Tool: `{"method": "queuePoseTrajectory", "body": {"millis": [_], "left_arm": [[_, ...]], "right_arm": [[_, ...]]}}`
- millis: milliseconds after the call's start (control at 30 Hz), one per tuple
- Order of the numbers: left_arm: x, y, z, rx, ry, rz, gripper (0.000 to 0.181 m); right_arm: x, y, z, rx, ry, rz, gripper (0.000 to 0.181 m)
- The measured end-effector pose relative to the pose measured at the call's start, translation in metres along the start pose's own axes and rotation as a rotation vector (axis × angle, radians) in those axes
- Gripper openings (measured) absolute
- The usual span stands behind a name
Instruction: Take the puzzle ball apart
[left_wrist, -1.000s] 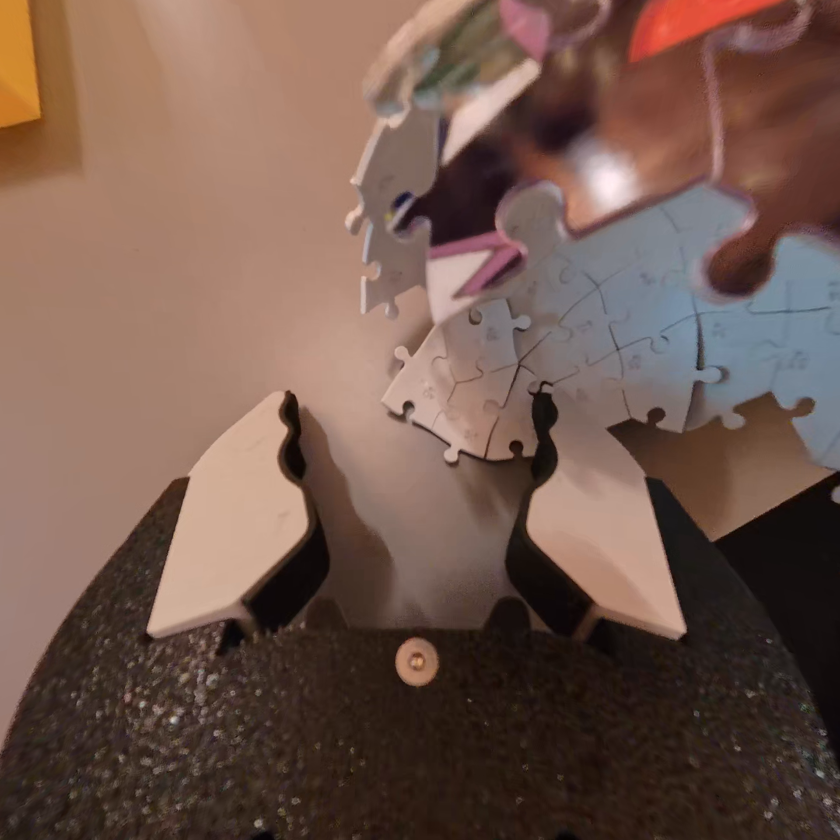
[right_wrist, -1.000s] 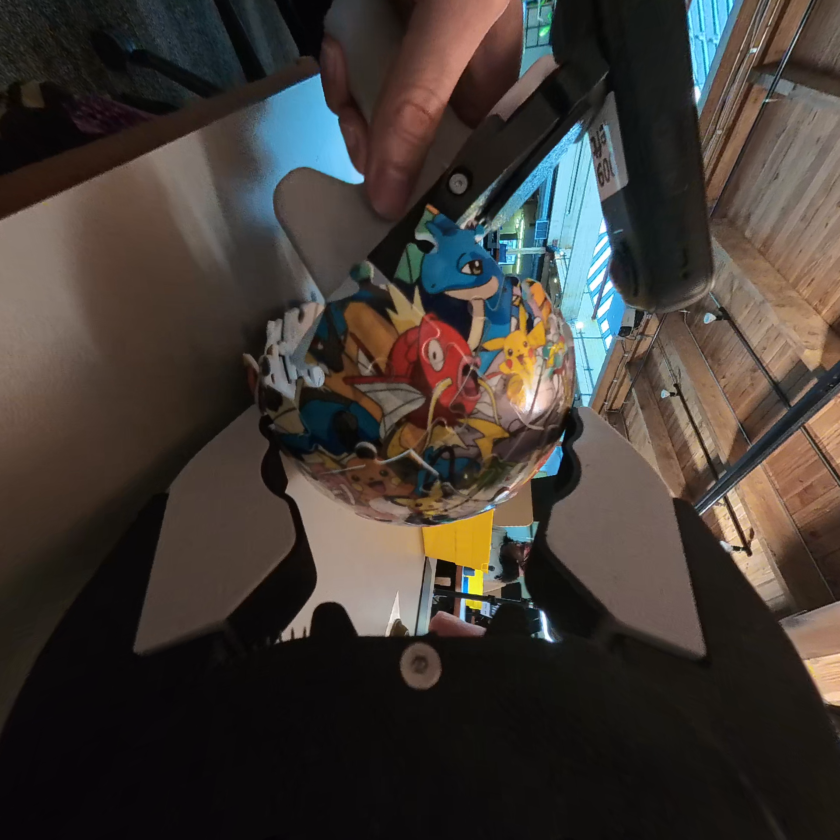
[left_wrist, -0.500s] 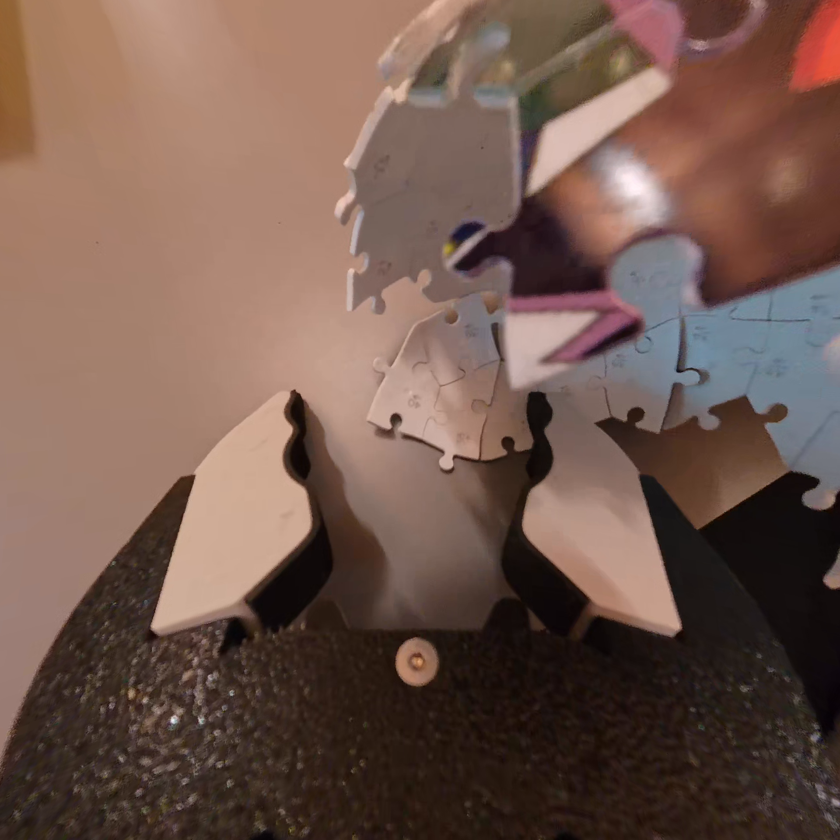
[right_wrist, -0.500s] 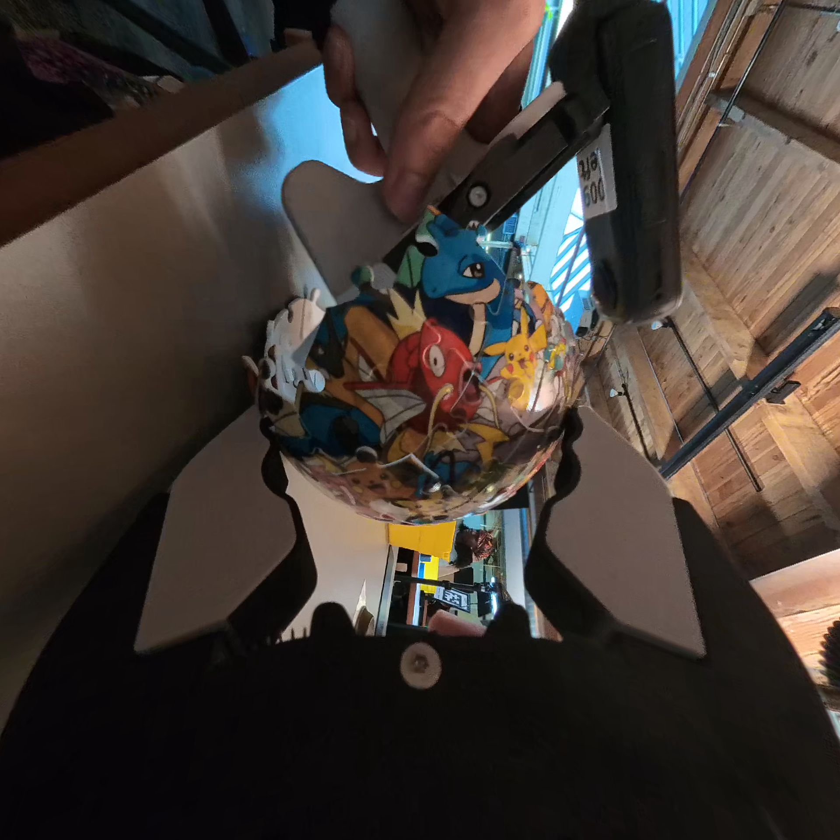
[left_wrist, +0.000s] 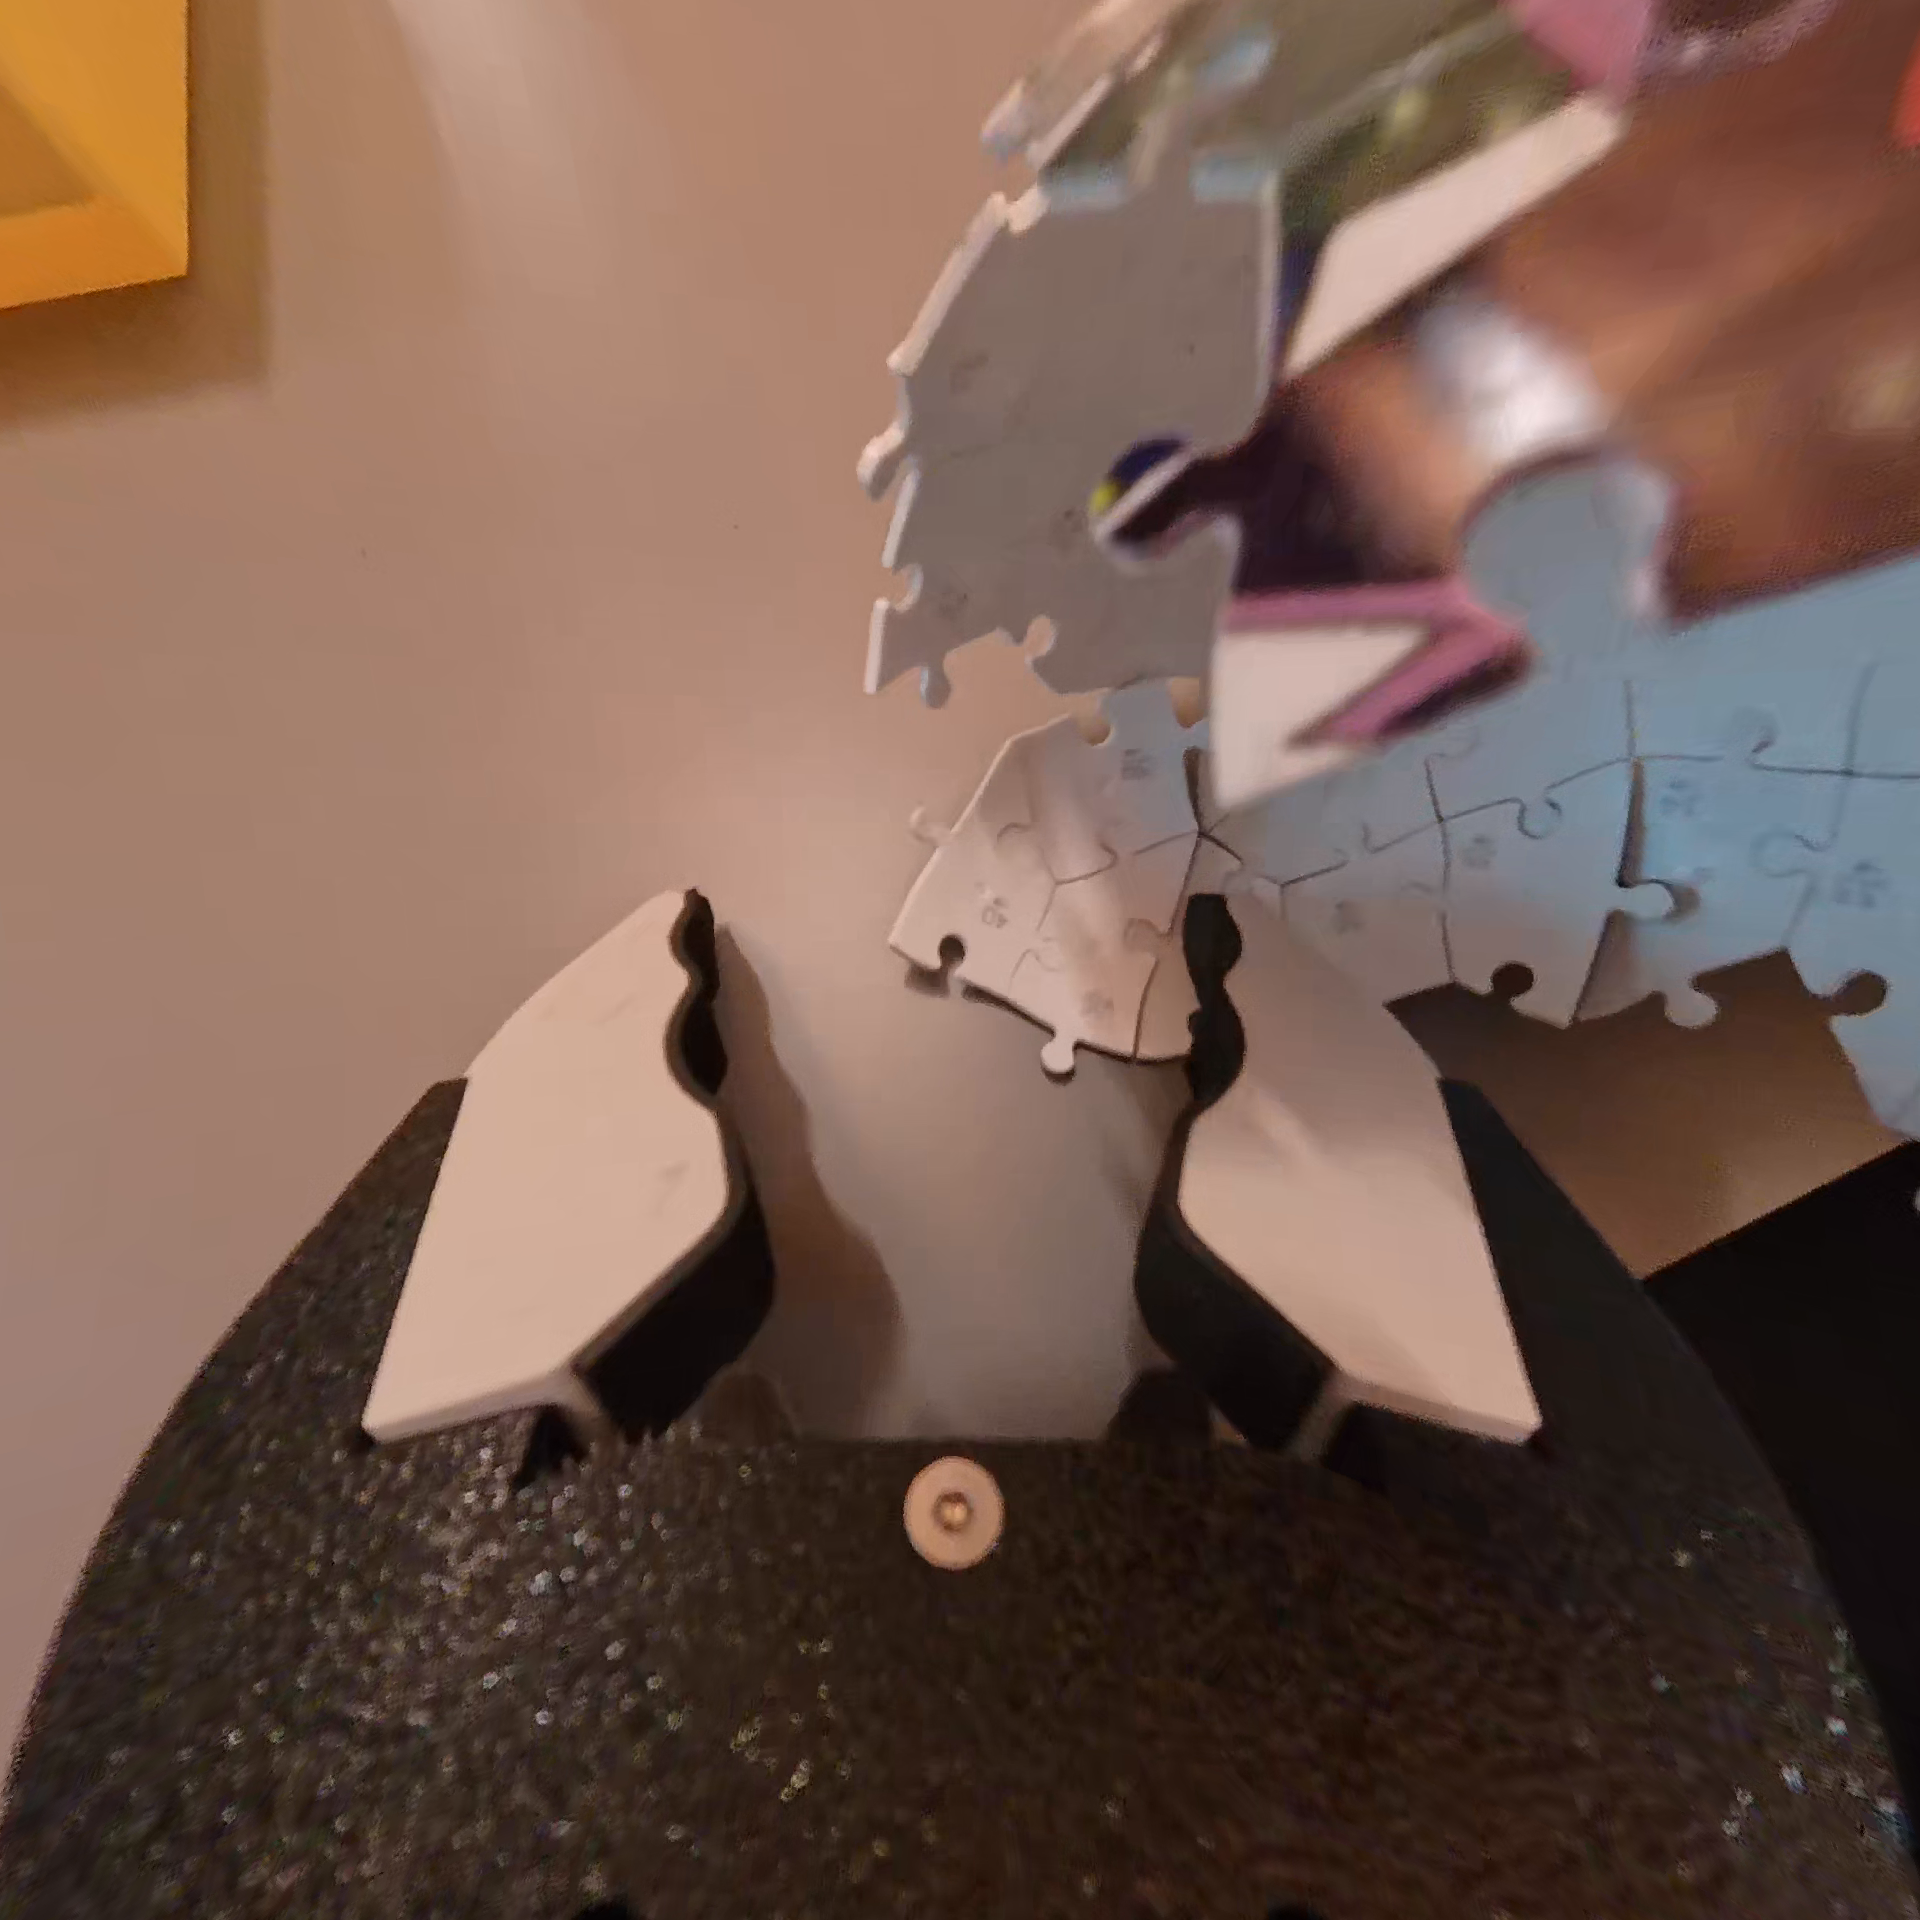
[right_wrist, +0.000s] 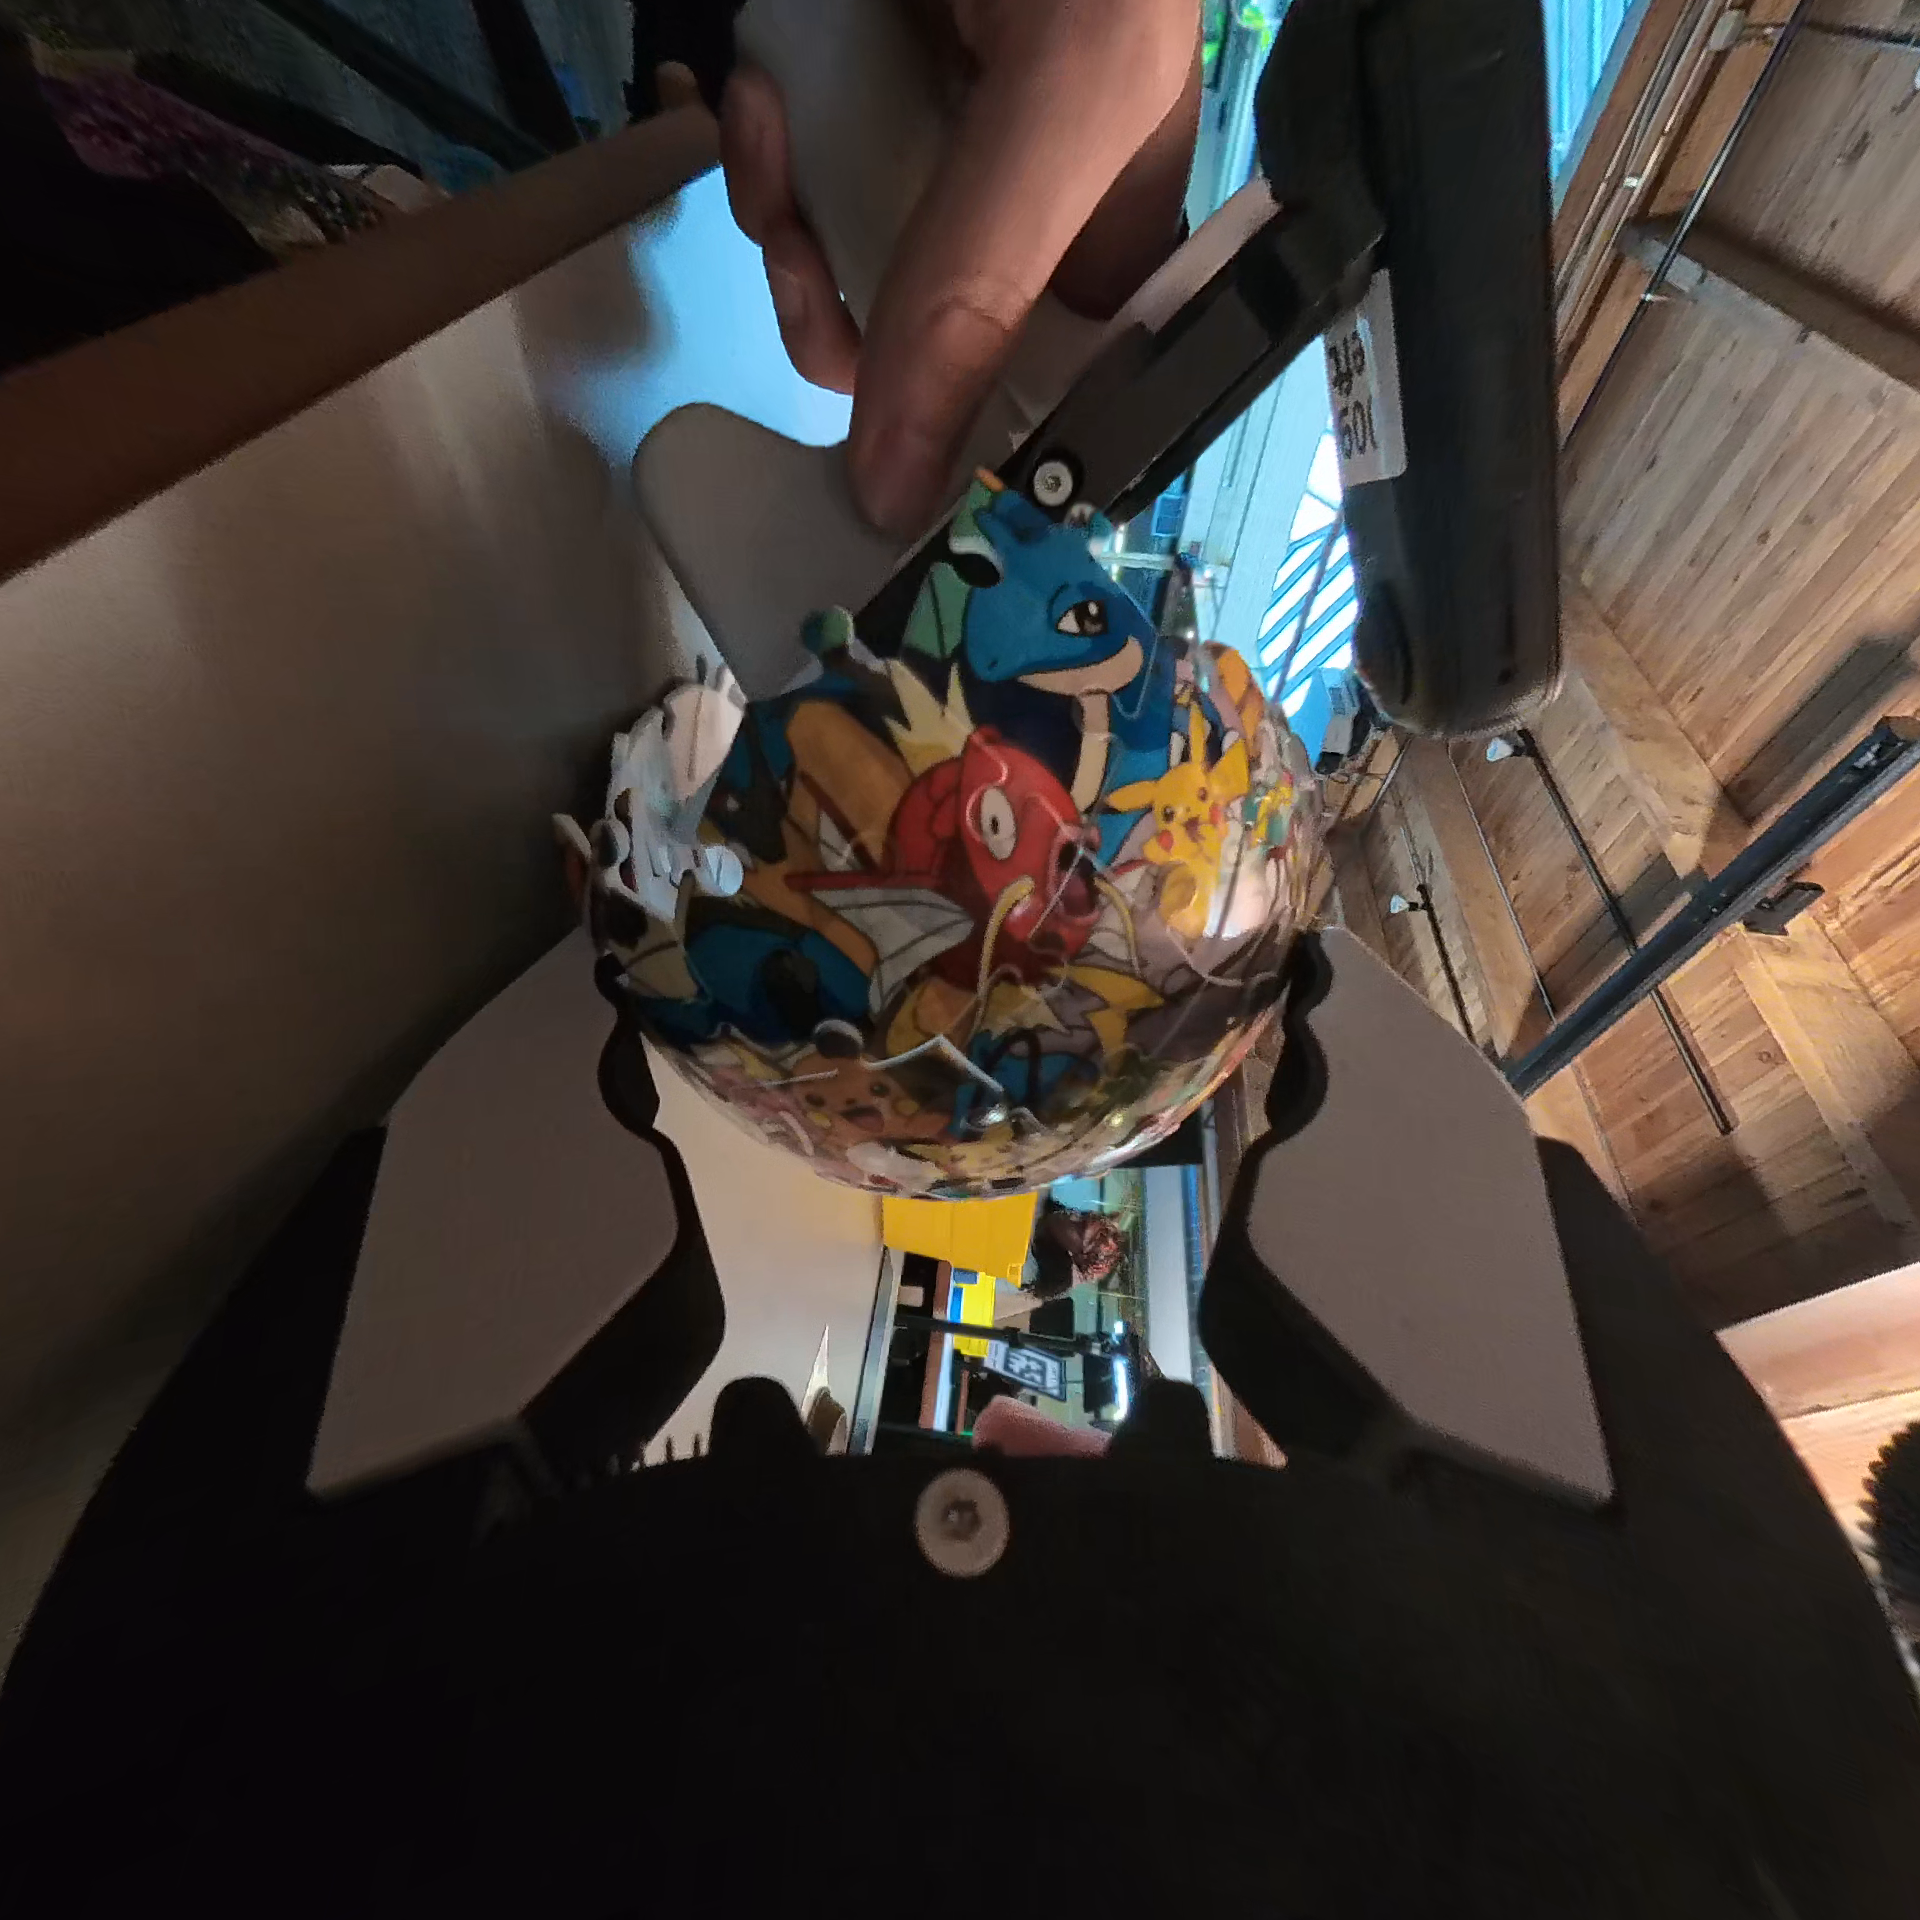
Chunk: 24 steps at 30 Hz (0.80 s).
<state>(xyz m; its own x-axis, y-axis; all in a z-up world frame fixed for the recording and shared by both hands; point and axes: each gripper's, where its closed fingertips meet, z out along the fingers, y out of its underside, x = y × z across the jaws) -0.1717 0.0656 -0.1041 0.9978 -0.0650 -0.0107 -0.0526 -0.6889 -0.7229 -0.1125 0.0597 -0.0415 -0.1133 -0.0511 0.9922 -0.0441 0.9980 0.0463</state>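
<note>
While the right gripper (right_wrist: 961, 997) cups the puzzle ball (right_wrist: 966, 914) between its two fingers, clear of the table (right_wrist: 260, 727), the part that matters is the ball's broken side. The ball sits pinched near the fingertips, its printed outside facing the right wrist camera, its open, ragged rim turned away toward the left gripper (left_wrist: 951, 997). From the left wrist view, that opening lies up and to the right of the tongs: a loose flap of pale pieces (left_wrist: 1049, 935) hangs right at the tip of the left gripper's right-hand finger, perhaps touching it (the blur makes contact hard to call). The flap's long side runs roughly across the gap, not along it.

The left gripper stands about half open with nothing in it, and it is the nearer tool to the flap. A hand (right_wrist: 966, 208) holds it from above, angled down onto the ball's upper rim. I judge the next pull needs the left tongs shifted rightward to straddle the flap's edge.
</note>
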Motion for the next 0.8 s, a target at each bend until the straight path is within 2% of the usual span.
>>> {"method": "queuePoseTrajectory", "body": {"millis": [233,433,800], "left_arm": [[0.0015,0.0003,0.0026,-0.014,0.016,-0.021,0.087],[0.0072,-0.0015,0.0049,-0.028,0.035,-0.013,0.078],[0.0045,-0.0019,0.0069,-0.059,0.034,-0.018,0.084]], "right_arm": [[-0.0013,-0.0001,0.0028,0.017,-0.048,0.009,0.118],[-0.0013,0.0019,0.0035,0.013,-0.056,0.037,0.118],[-0.0010,0.0080,0.0041,0.000,-0.061,0.120,0.119]]}}
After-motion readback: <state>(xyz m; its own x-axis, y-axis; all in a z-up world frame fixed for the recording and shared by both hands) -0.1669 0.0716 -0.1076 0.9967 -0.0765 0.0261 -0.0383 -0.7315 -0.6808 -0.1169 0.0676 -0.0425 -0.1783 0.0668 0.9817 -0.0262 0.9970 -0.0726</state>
